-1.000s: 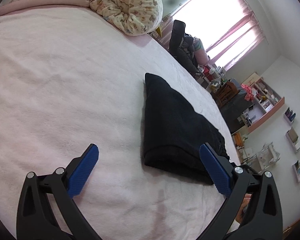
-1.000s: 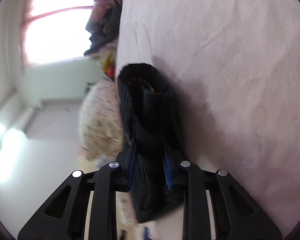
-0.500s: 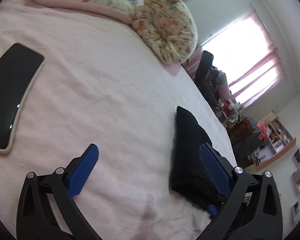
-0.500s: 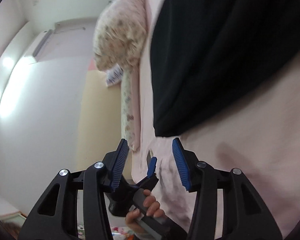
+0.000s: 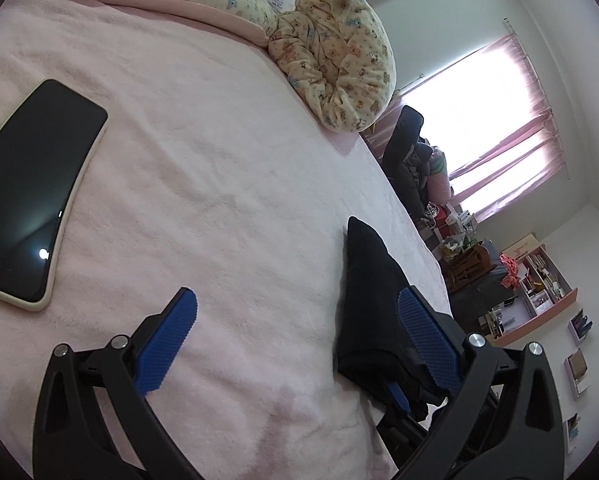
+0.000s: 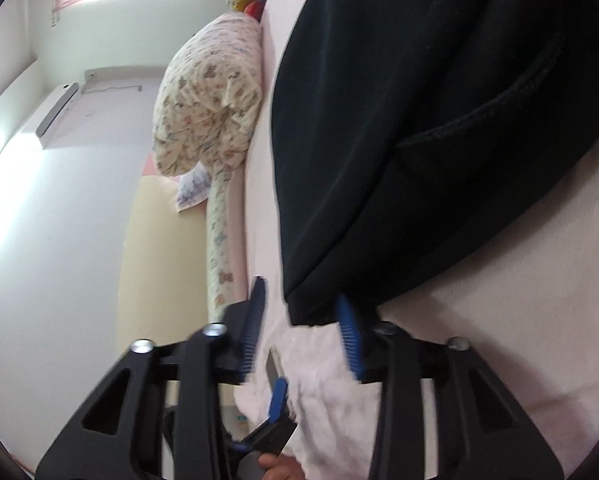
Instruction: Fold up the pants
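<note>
A: Pants (image 6: 399,128) are down on the pink bed (image 5: 219,168), a dark folded bundle near the bed's edge on the window side, well apart from the phone (image 5: 31,204) lying far over on the other side

B: How'll they handle, d'you reckon?

A: Soft knit, limp, prob light. They'll sag and slide layer on layer if taken by one ply. Thick stitched seam shows in the right wrist view; that stacked edge looks the place to grab, all layers at once, near a corner

B: Right gripper (image 6: 303,332)?

A: Jaws closing right now, narrow gap, at the bundle's near corner. The corner sits just at the far blue pad, but can't see cloth actually nipped btwn the pads. Tool looks rolled onto its side, the bed running up the frame, pointing a bit downward

B: And the left?

A: Left gripper (image 5: 295,340) spread wide, nothing in it, hanging low over the bed, angled down, bare blanket btwn the fingers. Pants lie at its far-side pad, partly behind it; touching or not, can't tell
</note>
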Demonstrator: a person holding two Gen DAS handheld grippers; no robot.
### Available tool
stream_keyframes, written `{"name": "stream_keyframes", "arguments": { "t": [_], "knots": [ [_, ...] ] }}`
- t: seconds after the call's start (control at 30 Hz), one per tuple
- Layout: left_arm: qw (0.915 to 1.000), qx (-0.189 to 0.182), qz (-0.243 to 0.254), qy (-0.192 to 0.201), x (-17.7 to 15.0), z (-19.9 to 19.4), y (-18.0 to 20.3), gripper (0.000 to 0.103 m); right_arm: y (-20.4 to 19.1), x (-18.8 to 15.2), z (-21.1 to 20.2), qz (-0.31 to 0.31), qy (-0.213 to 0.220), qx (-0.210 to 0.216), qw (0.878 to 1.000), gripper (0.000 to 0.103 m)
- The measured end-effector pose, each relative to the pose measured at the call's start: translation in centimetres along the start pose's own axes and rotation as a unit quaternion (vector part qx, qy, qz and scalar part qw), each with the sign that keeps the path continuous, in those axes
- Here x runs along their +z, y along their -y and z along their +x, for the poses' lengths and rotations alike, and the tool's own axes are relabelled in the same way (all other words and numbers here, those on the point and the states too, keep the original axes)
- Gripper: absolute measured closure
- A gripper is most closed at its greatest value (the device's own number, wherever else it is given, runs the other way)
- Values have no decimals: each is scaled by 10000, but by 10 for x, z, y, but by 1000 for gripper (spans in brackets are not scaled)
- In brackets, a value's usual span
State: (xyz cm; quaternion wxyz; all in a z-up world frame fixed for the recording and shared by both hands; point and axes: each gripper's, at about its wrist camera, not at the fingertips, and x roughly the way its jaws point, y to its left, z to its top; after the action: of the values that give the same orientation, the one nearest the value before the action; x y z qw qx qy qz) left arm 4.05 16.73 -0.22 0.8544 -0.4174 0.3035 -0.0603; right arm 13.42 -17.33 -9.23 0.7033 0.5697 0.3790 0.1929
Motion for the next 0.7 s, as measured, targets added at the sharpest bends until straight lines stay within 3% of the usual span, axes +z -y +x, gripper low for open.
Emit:
{"name": "stream_keyframes", "arguments": {
  "t": [0.03, 0.07, 0.3, 0.43, 0.5, 0.7],
  "knots": [
    [10000, -4, -4, 0, 0, -1, 0, 2, 0, -1, 1, -52, 84, -36, 9999, 90],
    [10000, -11, -5, 1, 1, -1, 0, 2, -2, 0, 3, -179, 160, -81, 9997, 92],
    [9998, -28, -106, 182, 3, -8, -2, 2, -31, -8, 5, -641, 233, 153, 9976, 93],
    [9992, -20, -92, 376, 3, -13, -1, 2, -56, -24, 16, -1008, 5, 445, 9939, 96],
    [9991, 9, -56, 418, 3, -14, -1, 2, -61, -30, 33, -1284, -85, 282, 9913, 96],
    [9990, 107, -80, 421, 4, -13, -3, 2, -14, -26, 64, -888, -856, -308, 9919, 98]
  ]
}}
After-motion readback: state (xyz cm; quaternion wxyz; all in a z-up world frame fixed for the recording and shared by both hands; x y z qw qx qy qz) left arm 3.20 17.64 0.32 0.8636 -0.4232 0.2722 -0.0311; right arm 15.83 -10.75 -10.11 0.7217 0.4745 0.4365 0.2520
